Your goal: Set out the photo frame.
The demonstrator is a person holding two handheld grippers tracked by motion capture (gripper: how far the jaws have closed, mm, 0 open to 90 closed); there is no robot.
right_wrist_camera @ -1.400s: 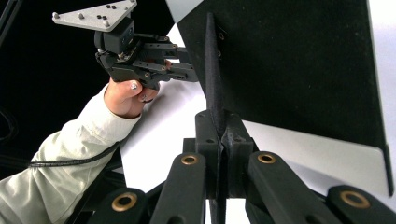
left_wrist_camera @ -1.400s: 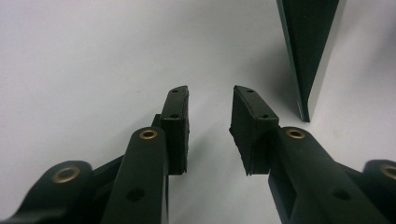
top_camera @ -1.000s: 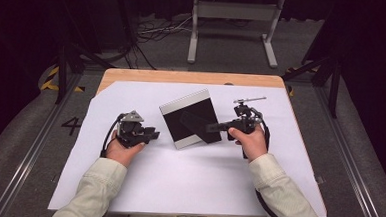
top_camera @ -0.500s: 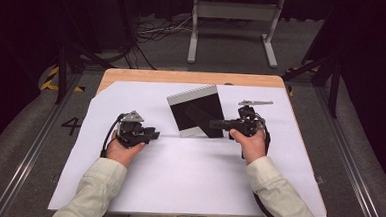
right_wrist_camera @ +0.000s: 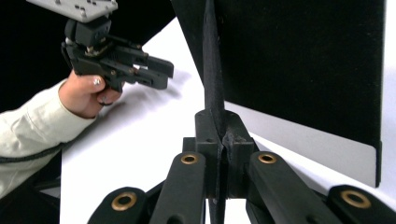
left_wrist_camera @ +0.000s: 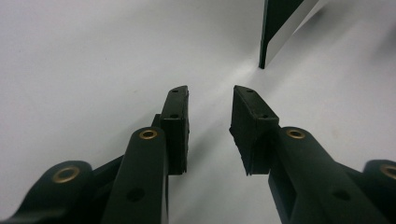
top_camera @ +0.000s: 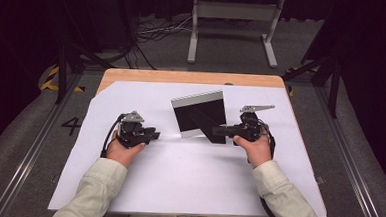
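Right gripper (top_camera: 219, 131) had its jaws clamped on a thin black flap at the lower edge of a flat black board (top_camera: 199, 111) with a pale border, which stood propped and tilted on the white sheet (top_camera: 177, 188) covering the counter (top_camera: 132, 75). Judging by its thinness, the board was probably light and fairly stiff, best held by an edge. Left gripper (top_camera: 152, 135) rested open and empty, off to the board's side. No containers were on the counter.

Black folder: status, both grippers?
Right gripper shut on the black folder's flap, cover lifted open. Left gripper open, empty, resting on the white sheet. Nothing in the way.
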